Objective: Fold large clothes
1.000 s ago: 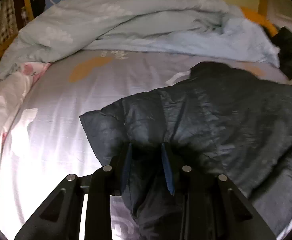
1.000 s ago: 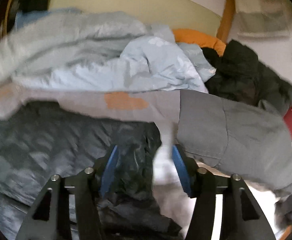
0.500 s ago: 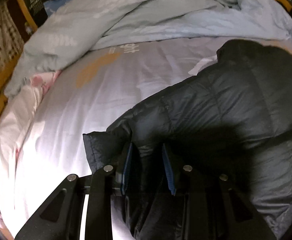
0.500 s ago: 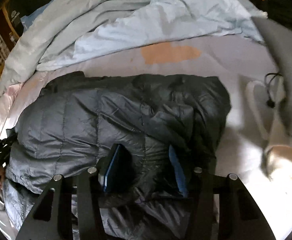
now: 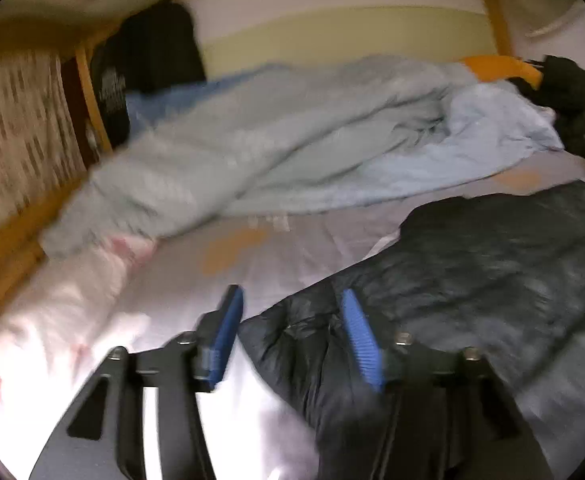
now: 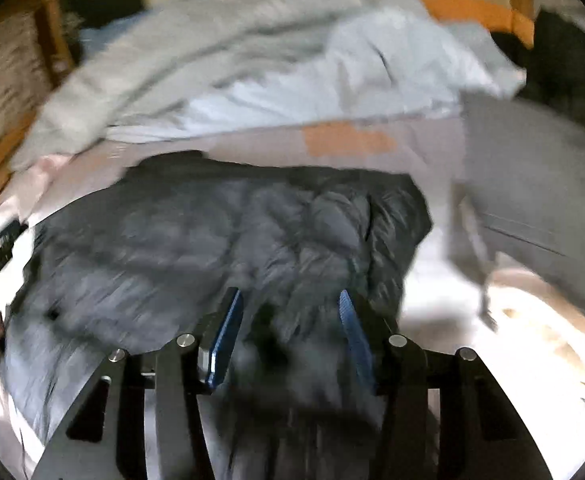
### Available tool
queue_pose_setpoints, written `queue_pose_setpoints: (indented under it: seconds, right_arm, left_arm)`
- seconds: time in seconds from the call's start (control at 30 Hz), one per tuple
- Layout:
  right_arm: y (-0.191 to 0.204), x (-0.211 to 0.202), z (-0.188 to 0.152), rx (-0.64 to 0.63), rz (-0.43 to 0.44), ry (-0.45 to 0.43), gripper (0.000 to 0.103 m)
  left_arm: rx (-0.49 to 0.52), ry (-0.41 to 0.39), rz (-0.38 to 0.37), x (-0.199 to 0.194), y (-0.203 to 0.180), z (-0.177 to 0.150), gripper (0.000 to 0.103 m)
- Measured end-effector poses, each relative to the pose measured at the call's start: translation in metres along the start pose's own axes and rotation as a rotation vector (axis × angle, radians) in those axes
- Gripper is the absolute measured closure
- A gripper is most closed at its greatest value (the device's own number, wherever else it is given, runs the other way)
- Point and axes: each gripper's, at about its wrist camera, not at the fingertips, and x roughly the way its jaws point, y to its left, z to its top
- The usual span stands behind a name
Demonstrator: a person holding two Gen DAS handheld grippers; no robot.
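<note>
A dark puffer jacket (image 6: 220, 248) lies folded on a pale bed sheet (image 5: 172, 312), below a rumpled light-blue duvet (image 5: 292, 140). The left gripper (image 5: 290, 340) is opening, jacket edge loose between its jaws; the right gripper (image 6: 288, 340) hovers half-open above the jacket

The left gripper (image 5: 292, 338) has two black angular fingers with ribbed blue pads (image 5: 359, 340) on the inner sides and round silver screws on the links. The right gripper (image 6: 290, 338) has the same black frame, blue pads and silver screws.
</note>
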Motion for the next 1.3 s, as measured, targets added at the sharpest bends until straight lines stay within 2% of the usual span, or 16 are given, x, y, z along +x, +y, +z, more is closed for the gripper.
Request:
queue_pose_setpoints:
  seconds: [0.1,0.2,0.33,0.4,0.43,0.47,0.57,0.67,0.73,0.8,0.97,1.03,1.1,1.2,1.23,1.3]
  right_arm:
    - [0.001,-0.033,-0.013,0.001,-0.043,-0.027,0.05]
    - [-0.008,-0.053,-0.019,0.069,-0.034,-0.035,0.049]
    - [-0.019,-0.054,-0.006,0.109,-0.039,-0.023,0.045]
    - [-0.022,-0.045,0.007,0.118,-0.051,-0.004,0.045]
    - [-0.022,-0.037,0.013,0.129,-0.047,0.015,0.045]
    - [-0.022,-0.024,0.019,0.152,-0.014,0.059,0.045]
    - [-0.02,0.017,0.033,0.188,0.074,0.162,0.045]
    - [-0.018,0.053,0.04,0.171,0.013,0.203,0.045]
    - [-0.017,0.071,0.039,0.156,-0.019,0.231,0.045]
    - [-0.017,0.086,0.035,0.146,-0.026,0.261,0.045]
    - [-0.011,0.095,0.028,0.074,-0.083,0.25,0.045]
    - [-0.011,0.094,0.03,0.05,-0.151,0.26,0.045]
    - [-0.009,0.073,0.032,0.036,-0.185,0.202,0.045]
    - [-0.002,0.012,0.026,-0.025,-0.209,0.019,0.044]
    - [0.002,-0.01,0.021,-0.046,-0.208,-0.034,0.042]
    - [0.008,-0.048,0.009,-0.069,-0.191,-0.1,0.038]
  left_arm:
    - [-0.01,0.024,-0.064,-0.033,-0.004,0.001,0.049]
    - [-0.027,0.105,-0.104,-0.037,-0.011,-0.002,0.049]
    - [-0.076,0.325,-0.087,0.005,-0.02,-0.006,0.049]
    - [-0.207,0.45,-0.093,0.034,-0.014,-0.007,0.054]
    - [-0.246,0.473,-0.112,0.043,-0.012,-0.008,0.058]
    - [-0.251,0.486,-0.121,0.052,-0.014,-0.007,0.058]
    - [-0.211,0.555,-0.064,0.085,-0.024,-0.012,0.058]
    - [-0.225,0.61,-0.036,0.117,-0.019,-0.021,0.065]
    - [-0.238,0.606,0.007,0.121,-0.01,-0.022,0.07]
    - [-0.259,0.605,0.001,0.123,-0.003,-0.025,0.07]
    - [-0.228,0.582,-0.016,0.119,-0.003,-0.025,0.069]
    - [-0.228,0.541,-0.034,0.117,0.004,-0.025,0.069]
    - [-0.212,0.459,-0.056,0.095,0.004,-0.021,0.069]
    - [-0.166,0.266,-0.049,0.036,0.007,-0.012,0.043]
    - [-0.158,0.204,-0.038,0.015,0.007,-0.011,0.028]
    - [-0.152,0.081,-0.06,-0.03,0.008,-0.012,0.023]
